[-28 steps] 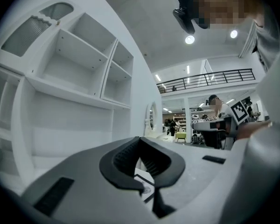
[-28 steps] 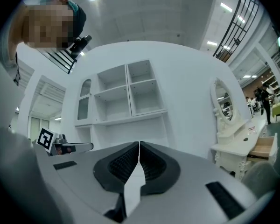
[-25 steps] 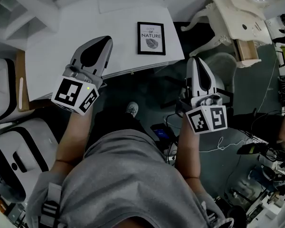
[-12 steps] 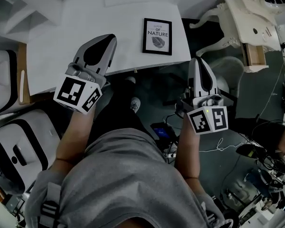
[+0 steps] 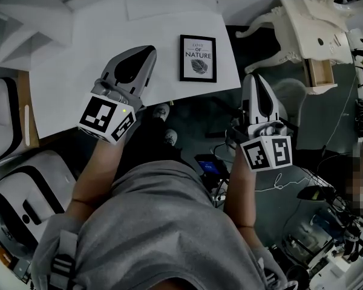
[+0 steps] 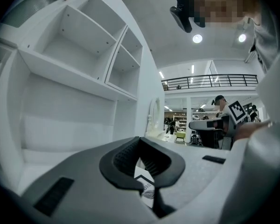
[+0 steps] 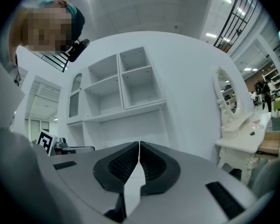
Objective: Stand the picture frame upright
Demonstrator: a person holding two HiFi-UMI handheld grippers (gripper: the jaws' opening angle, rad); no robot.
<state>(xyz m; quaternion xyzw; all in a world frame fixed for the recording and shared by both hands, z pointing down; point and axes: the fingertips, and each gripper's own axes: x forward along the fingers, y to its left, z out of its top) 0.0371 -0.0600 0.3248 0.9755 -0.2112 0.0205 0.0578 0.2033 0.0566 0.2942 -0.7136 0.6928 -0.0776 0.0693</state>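
A black picture frame (image 5: 198, 58) with a leaf print lies flat on the white desk (image 5: 97, 53), near its front right corner. My left gripper (image 5: 146, 52) is shut and empty, held over the desk's front edge just left of the frame. Through its jaws a corner of the picture frame (image 6: 147, 189) shows in the left gripper view. My right gripper (image 5: 254, 78) is shut and empty too, hanging off the desk's right corner above the dark floor. In the right gripper view the right gripper (image 7: 139, 144) has its tips meeting, pointing at white shelves.
A white shelf unit (image 7: 119, 85) rises at the back of the desk. An ornate white dressing table (image 5: 311, 23) with an open drawer stands to the right. Cables and gear (image 5: 327, 222) clutter the floor at right. White cabinets (image 5: 12, 180) stand at left.
Both grippers have moved forward toward the desk, staying shut. The left one now reaches further over the desk's edge, closer to the frame.
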